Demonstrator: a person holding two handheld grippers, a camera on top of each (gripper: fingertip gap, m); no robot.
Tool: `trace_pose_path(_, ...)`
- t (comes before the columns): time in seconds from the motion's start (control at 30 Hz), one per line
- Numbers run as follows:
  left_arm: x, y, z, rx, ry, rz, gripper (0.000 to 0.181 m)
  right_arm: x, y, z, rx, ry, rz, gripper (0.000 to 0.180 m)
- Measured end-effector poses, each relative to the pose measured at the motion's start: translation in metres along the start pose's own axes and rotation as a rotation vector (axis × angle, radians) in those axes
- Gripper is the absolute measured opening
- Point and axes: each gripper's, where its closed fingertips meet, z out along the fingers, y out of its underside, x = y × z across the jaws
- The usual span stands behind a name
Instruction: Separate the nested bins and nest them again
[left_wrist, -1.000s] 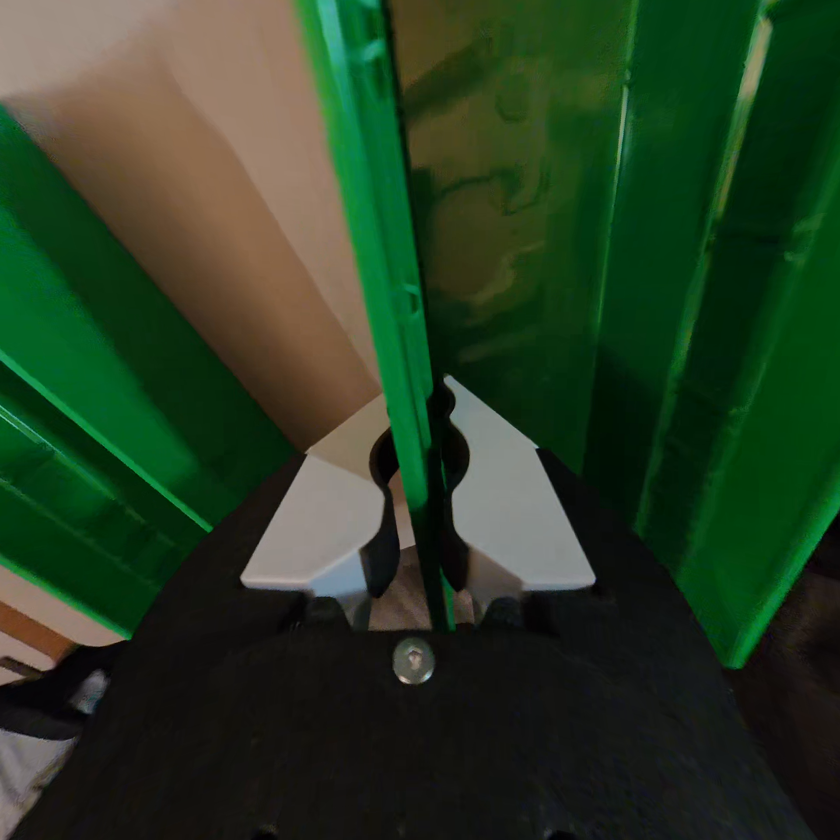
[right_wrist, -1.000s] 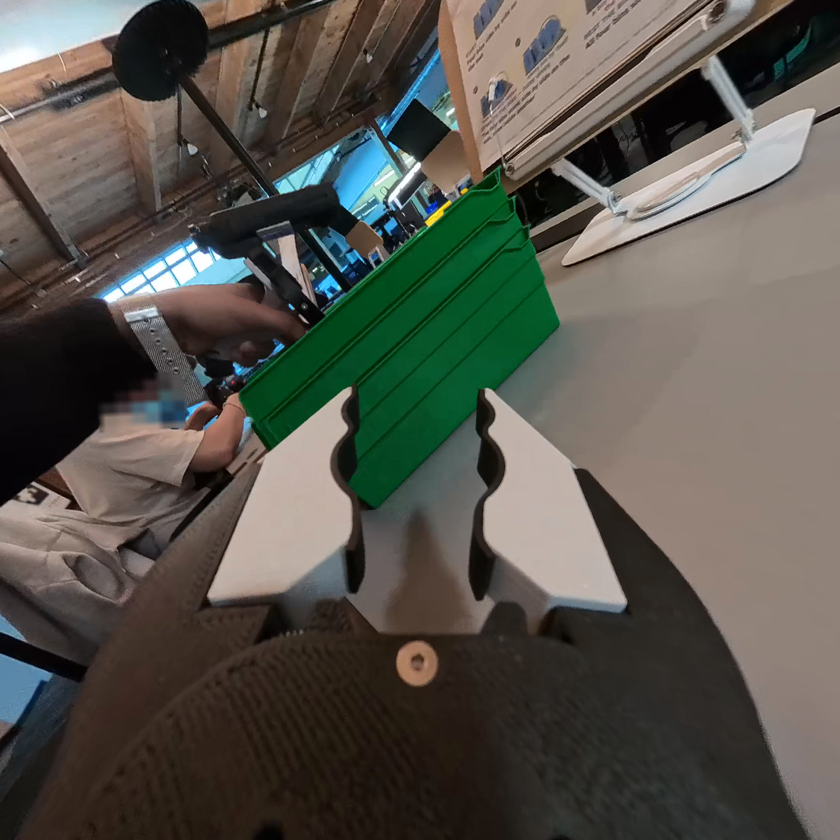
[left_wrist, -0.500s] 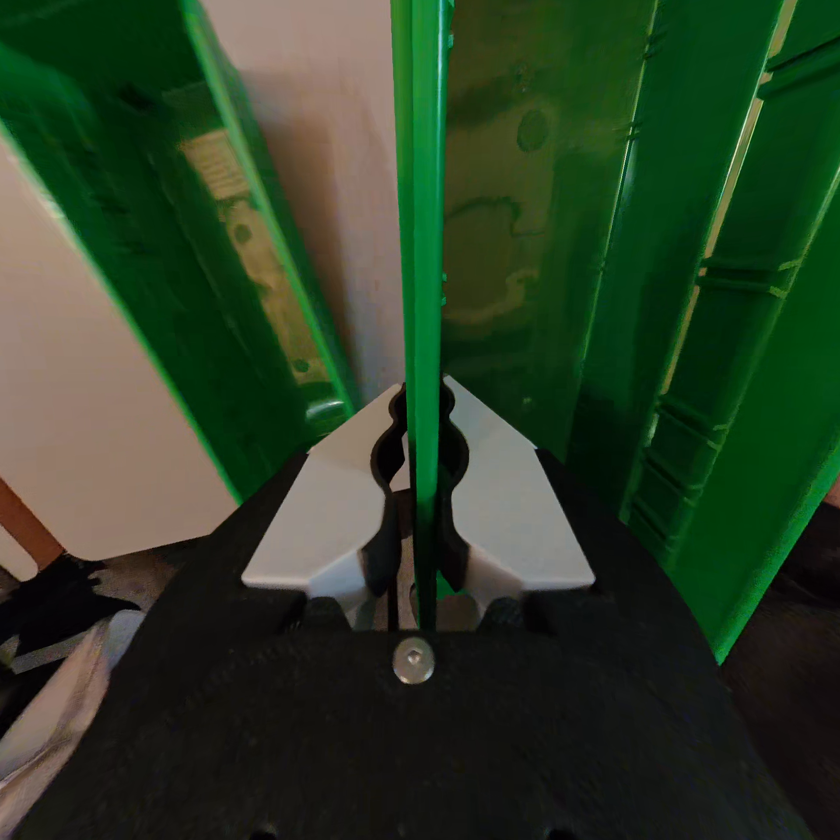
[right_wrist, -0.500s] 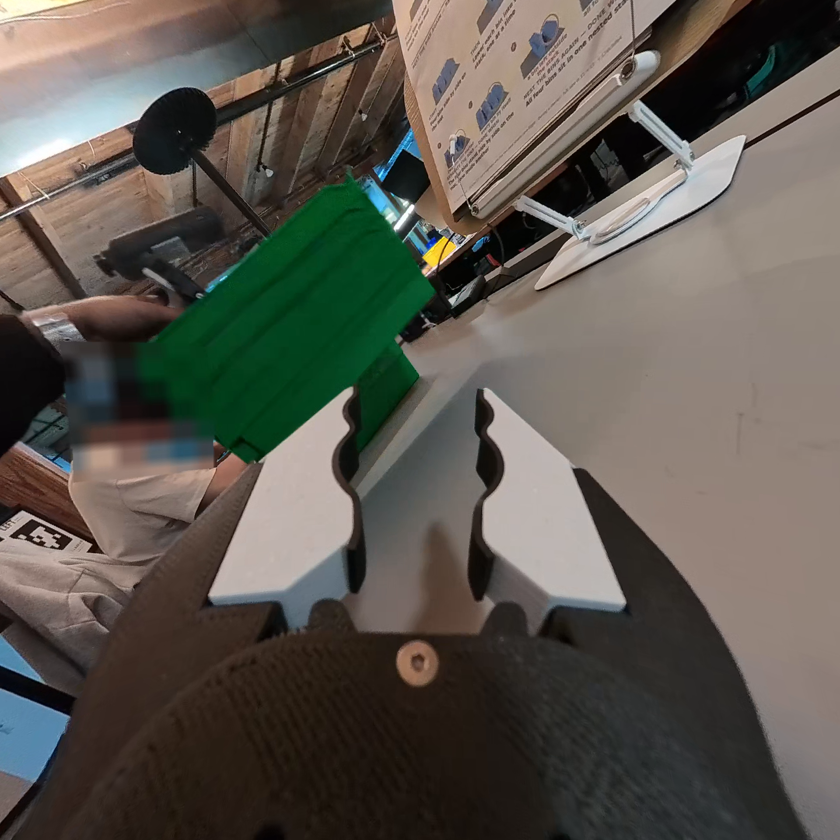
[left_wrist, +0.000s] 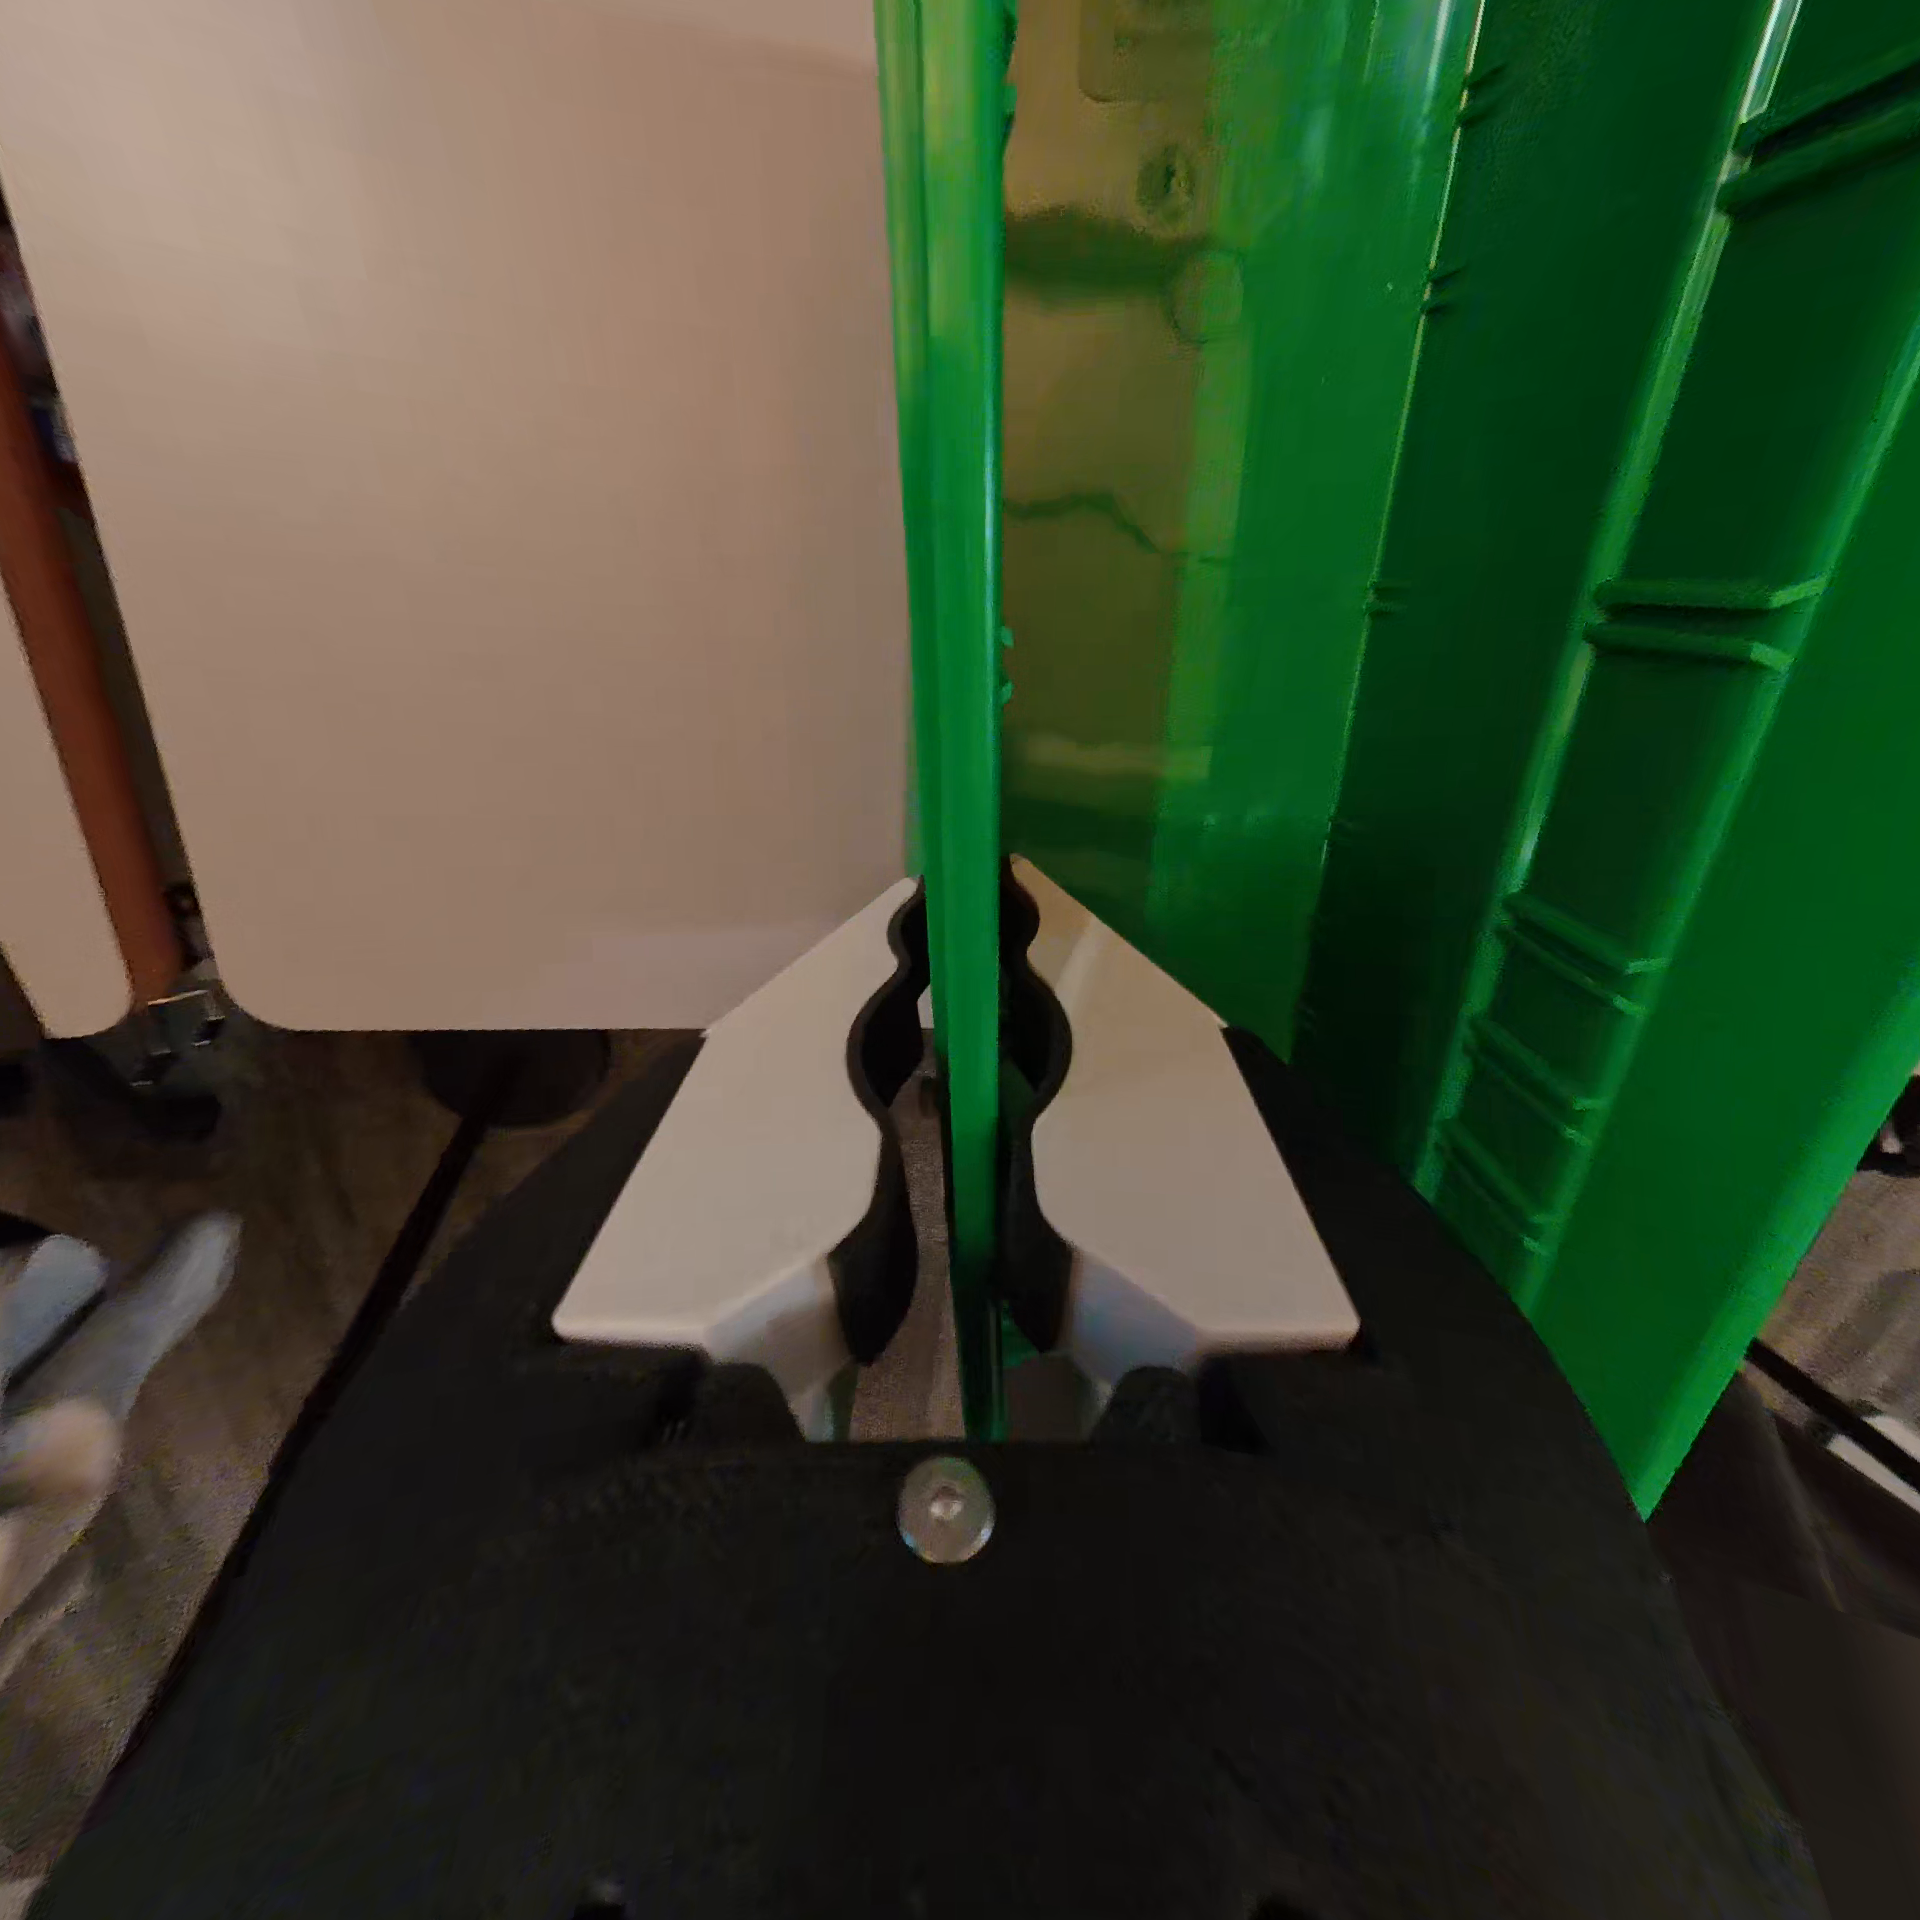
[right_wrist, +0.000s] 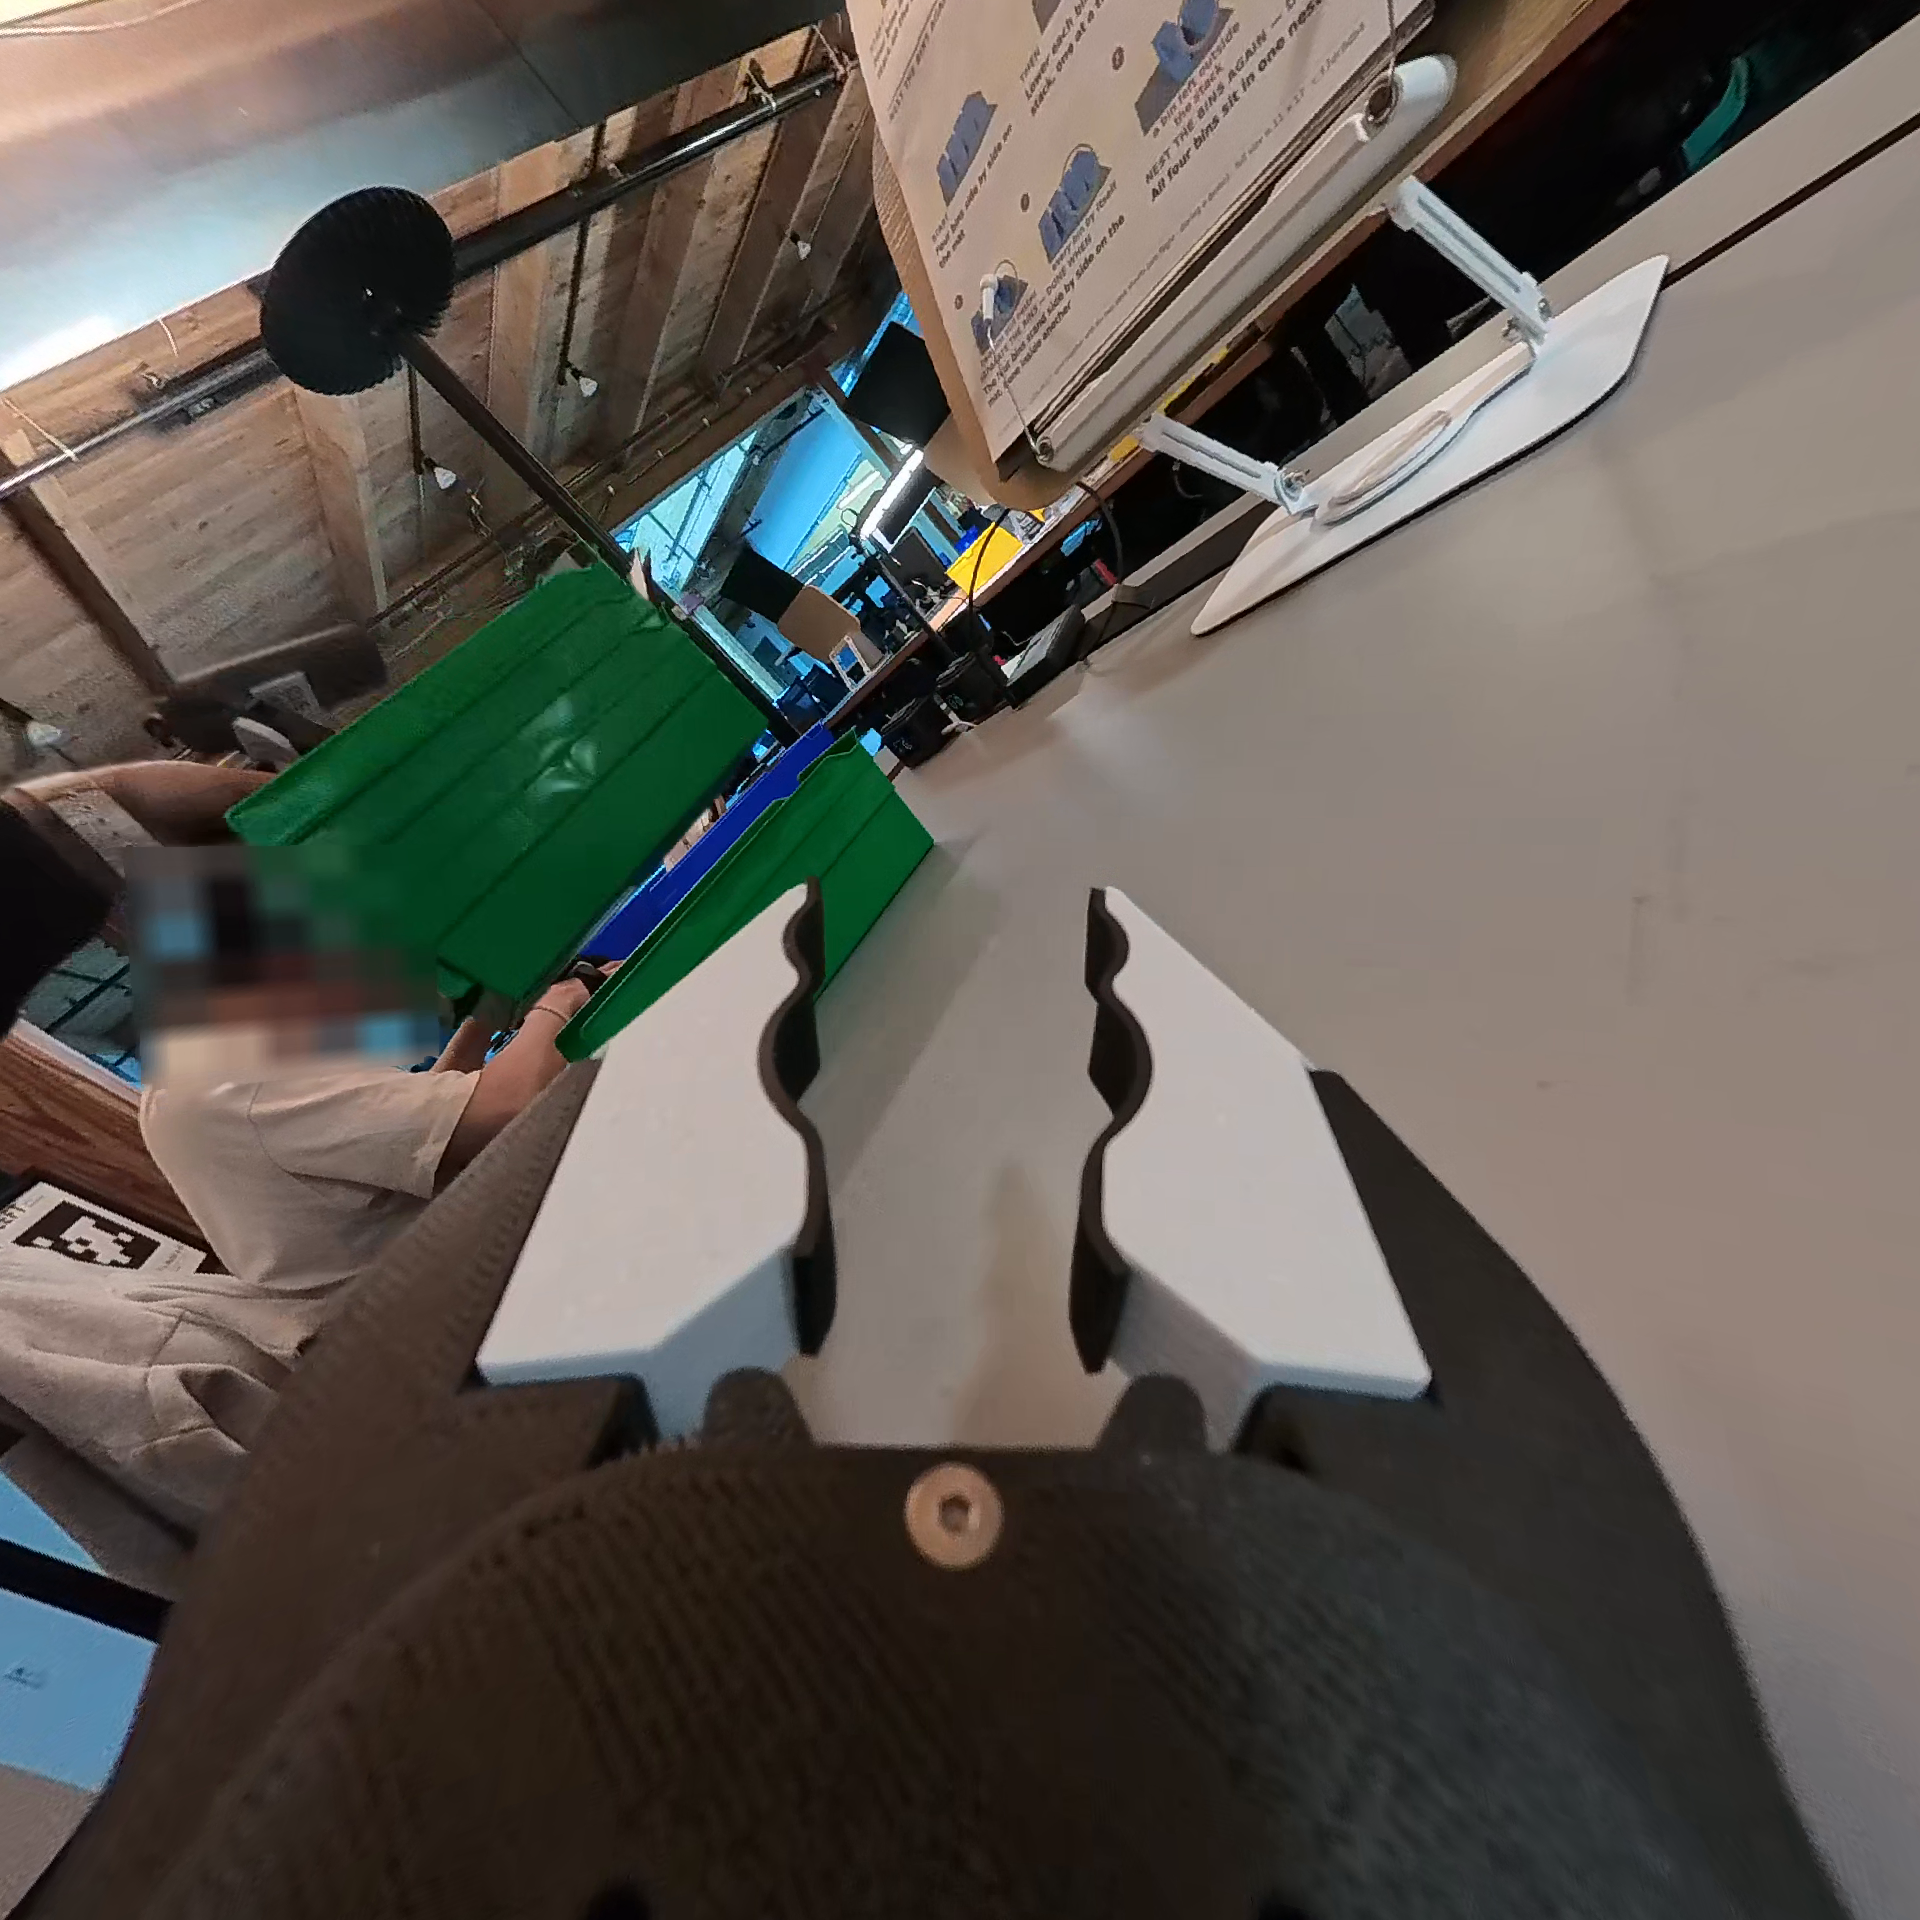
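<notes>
My left gripper (left_wrist: 961, 904) is shut on the thin side wall of a green bin stack (left_wrist: 1351, 623), which it holds up off the table. In the right wrist view the lifted green bins (right_wrist: 499, 790) hang tilted in the air at the left, several nested together. One green bin (right_wrist: 790, 883) stays on the grey table (right_wrist: 1455, 935) below them. My right gripper (right_wrist: 951, 914) is open and empty, low over the table, just right of that bin. The left gripper itself is hidden behind the lifted bins in the right wrist view.
A white stand (right_wrist: 1455, 416) holding an instruction sheet (right_wrist: 1091, 187) sits at the far right of the table. A blue bin (right_wrist: 727, 831) lies beyond the green one. A seated person (right_wrist: 260, 1143) is at the left, off the table. The table edge (left_wrist: 468, 1023) shows below the left gripper.
The left gripper has lifted the upper green bins up and to the left, leaving one green bin on the table. The right gripper has stayed open near that bin.
</notes>
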Motion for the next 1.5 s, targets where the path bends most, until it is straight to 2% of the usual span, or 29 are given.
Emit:
trace_pose_path(0.2,-0.006,-0.003,0.023,-0.043,-0.003,0.016,0.011,0.005,0.0,-0.001,-0.001,0.003,0.026,0.05)
trace_pose_path(0.43,0.009,-0.009,0.031,-0.035,0.011,0.067,0.011,0.006,-0.001,-0.003,0.003,-0.005,0.042,0.05)
trace_pose_path(0.67,0.01,-0.004,0.046,-0.073,-0.045,0.112,0.011,0.005,-0.001,-0.005,0.006,-0.018,0.056,0.05)
trace_pose_path(1.03,0.002,-0.006,0.095,-0.035,-0.041,0.148,0.013,0.002,-0.001,-0.007,0.014,-0.035,0.066,0.047)
trace_pose_path(1.17,0.012,-0.005,0.1,-0.025,0.027,0.128,0.026,0.001,0.003,-0.004,-0.004,-0.016,0.029,0.047)
trace_pose_path(1.27,0.012,0.011,0.099,-0.107,0.04,0.161,0.06,0.0,0.005,-0.005,-0.013,0.01,-0.014,0.049)
trace_pose_path(1.4,0.031,-0.009,0.071,0.13,0.1,0.267,0.066,-0.004,0.007,-0.009,-0.037,0.046,-0.089,0.05)
trace_pose_path(1.5,0.046,-0.028,0.03,0.41,0.03,0.428,0.075,-0.026,0.02,-0.006,-0.134,-0.002,-0.16,0.046)
